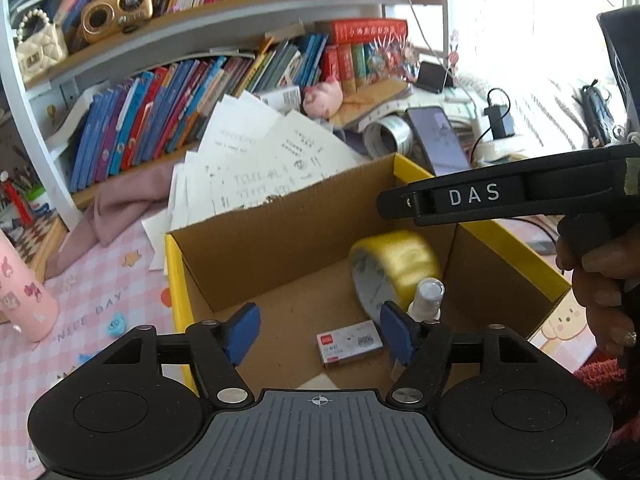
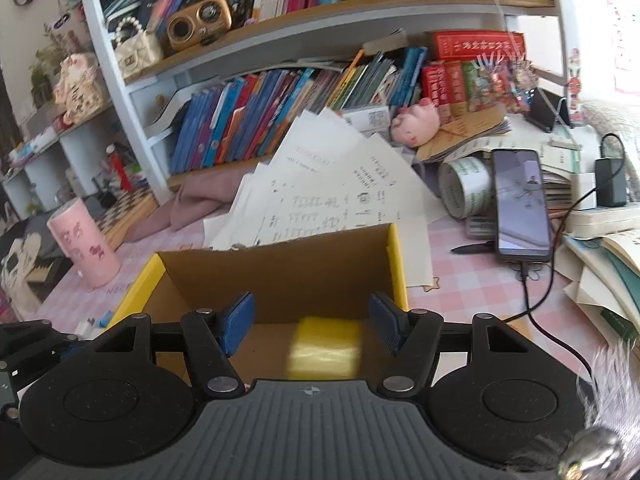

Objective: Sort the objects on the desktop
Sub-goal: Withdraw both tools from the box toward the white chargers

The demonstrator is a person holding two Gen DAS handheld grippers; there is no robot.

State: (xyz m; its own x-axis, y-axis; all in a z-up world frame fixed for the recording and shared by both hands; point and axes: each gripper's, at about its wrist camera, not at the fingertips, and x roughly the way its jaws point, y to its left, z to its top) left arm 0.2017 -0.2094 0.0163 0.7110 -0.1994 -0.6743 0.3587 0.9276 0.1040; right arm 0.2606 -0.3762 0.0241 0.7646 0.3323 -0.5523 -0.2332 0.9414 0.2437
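From the left wrist, our left claw (image 1: pixel 320 334) is spread with nothing in it, over the cardboard box (image 1: pixel 280 236) on the pink checked tabletop (image 1: pixel 92 308). Inside lie yellow tape (image 1: pixel 394 270), a small bottle (image 1: pixel 428 298) and a little staple box (image 1: pixel 348 342). From the right wrist, our right claw (image 2: pixel 312 324) is spread too, above the tape in the box. Bookshelves (image 2: pixel 280 20) stand behind the papers (image 2: pixel 320 196) and phone (image 2: pixel 520 204).

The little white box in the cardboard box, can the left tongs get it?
Probably yes. The little white box lies flat on the cardboard box floor, right ahead of the open left tongs, with nothing covering it. A small bottle stands close beside.
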